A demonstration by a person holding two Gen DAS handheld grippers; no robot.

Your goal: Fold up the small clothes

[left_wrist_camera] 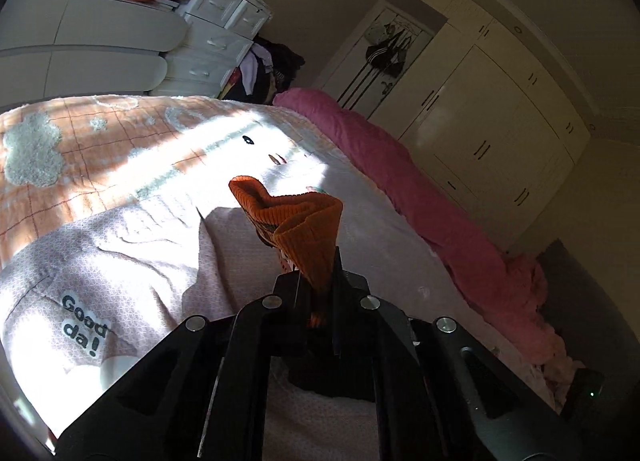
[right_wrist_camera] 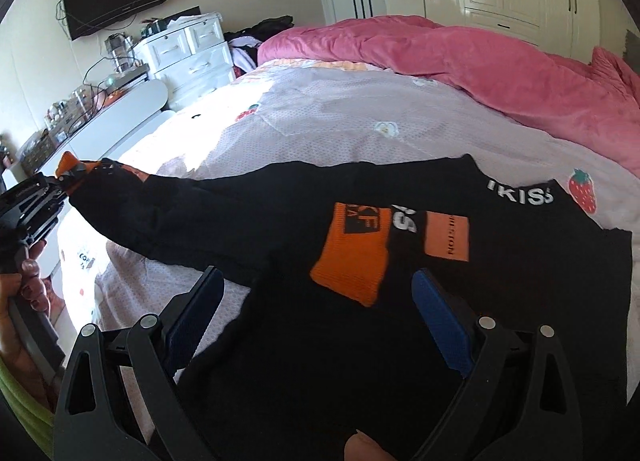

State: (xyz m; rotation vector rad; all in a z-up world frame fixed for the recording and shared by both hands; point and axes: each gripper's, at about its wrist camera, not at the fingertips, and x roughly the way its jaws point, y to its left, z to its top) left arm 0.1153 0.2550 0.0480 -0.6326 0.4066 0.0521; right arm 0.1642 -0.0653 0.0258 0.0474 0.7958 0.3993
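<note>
Bed point(right_wrist_camera: 360, 117) fills most of both views: pale lilac cover w/ fruit prints, pink duvet point(right_wrist_camera: 480, 61) bunched along upper right of right-wrist frame, strong sun patch at left-centre.

Black sweater point(right_wrist_camera: 320, 321) lies spread on the cover, lower centre of right-wrist view; orange patches and white lettering on chest. One sleeve already laid across the body, its orange cuff point(right_wrist_camera: 352, 257) resting mid-chest. Other sleeve stretched out toward left edge of frame, off the cover at its end.

Left gripper point(right_wrist_camera: 74, 177), far left mid-height in right-wrist view, is clamped on that sleeve's end. In left-wrist view the jaws are closed tight on the orange ribbed cuff point(left_wrist_camera: 296, 221), which sticks up past the tips at frame centre, folded over on itself.

Right gripper point(right_wrist_camera: 320, 301), bottom of its own view, jaws spread wide, blue pads point(right_wrist_camera: 440, 313) showing, nothing between them. Hovers low over sweater's lower body; can't tell if pads touch cloth.

Step, as I read it: 2nd sleeve fold-in, approx mid-task. Sleeve lifted, not yet laid.

Next move prob calls for: carry cuff across toward centre-right of sweater, lay sleeve flat over body beside 1st cuff, keep it taut so no bunching at shoulder. Right gripper could pin the body so the pull doesn't drag the whole garment. Then release, then body fold.
</note>
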